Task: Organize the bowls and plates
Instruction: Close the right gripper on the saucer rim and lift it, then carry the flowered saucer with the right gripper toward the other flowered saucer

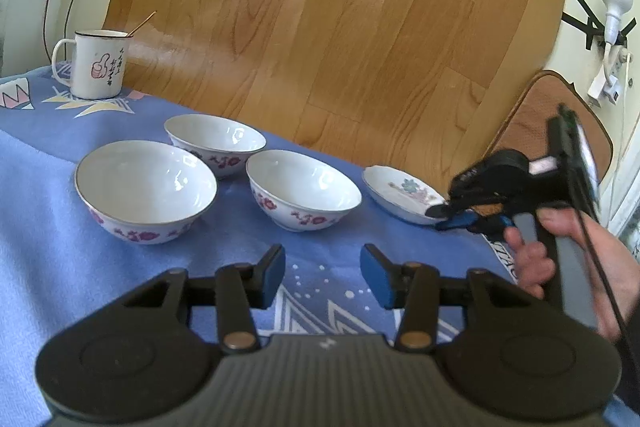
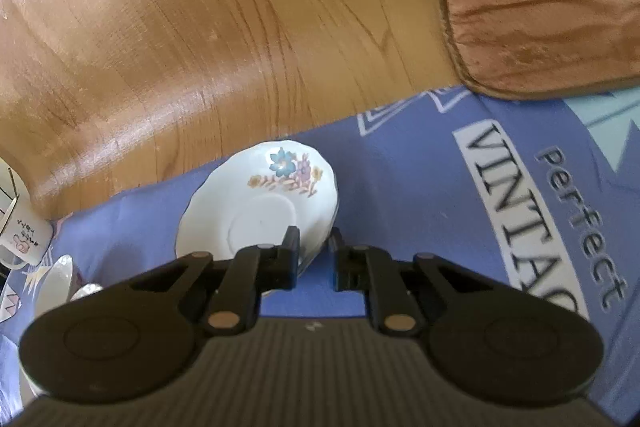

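Where the left gripper (image 1: 322, 273) hovers low over the blue patterned cloth (image 1: 48, 163) covering the counter, its blue-padded jaws stand released with nothing between them. Just beyond it three white bowls with purple flowers sit apart from one another: the left bowl (image 1: 146, 187), the middle bowl (image 1: 303, 189) and the back bowl (image 1: 215, 139). To their right the right gripper (image 2: 314, 253), held in a person's hand (image 1: 568, 251), has its jaws clenched on the near rim of a small floral saucer (image 2: 260, 203), which tilts up off the cloth near the counter's far edge; an enamel mug (image 1: 98, 63) stands far left.
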### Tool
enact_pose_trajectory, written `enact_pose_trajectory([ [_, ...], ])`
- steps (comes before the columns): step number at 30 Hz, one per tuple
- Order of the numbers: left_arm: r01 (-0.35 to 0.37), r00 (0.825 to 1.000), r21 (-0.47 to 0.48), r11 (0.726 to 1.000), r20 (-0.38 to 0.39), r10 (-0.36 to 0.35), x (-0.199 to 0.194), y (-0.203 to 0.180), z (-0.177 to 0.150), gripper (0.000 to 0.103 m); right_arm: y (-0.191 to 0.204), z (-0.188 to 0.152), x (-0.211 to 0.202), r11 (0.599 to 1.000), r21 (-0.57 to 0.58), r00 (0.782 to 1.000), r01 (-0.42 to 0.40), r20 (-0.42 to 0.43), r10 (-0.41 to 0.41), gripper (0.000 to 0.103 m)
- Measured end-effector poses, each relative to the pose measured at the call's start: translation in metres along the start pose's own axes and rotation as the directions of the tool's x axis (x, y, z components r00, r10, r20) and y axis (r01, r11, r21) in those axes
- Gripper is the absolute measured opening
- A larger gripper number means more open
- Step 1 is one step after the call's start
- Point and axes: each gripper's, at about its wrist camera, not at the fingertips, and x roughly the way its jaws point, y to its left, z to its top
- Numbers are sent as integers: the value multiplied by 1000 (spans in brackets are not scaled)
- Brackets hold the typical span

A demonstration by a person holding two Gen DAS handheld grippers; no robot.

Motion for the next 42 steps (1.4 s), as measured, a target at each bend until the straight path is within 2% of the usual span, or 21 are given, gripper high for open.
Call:
enact_pose_trajectory([
  [7,-6,1000,9,1000,-6,6,1,-2,0,43,-22,-26,-33,997,28,996,-71,-45,72,15],
  [21,4,999,52,999,-49,-2,2,-6,-3,48,-65,-116,-133,973,-73,968,-220,-143,208,15],
  [24,-7,999,69,998,-48,11,2,-9,-4,49,-73,-132,-150,967,-102,966,-235,-133,221,15],
  [28,-12,999,73,997,-50,15,3,-10,-3,49,-82,-144,-153,961,-109,965,-253,-101,242,16],
  [34,-29,998,81,996,-55,33,4,-11,-4,50,-95,-155,-149,939,-128,947,-320,-2,322,16],
  [42,-35,997,73,997,-66,40,6,-10,-4,50,-100,-163,-147,919,-175,926,-354,72,370,16],
])
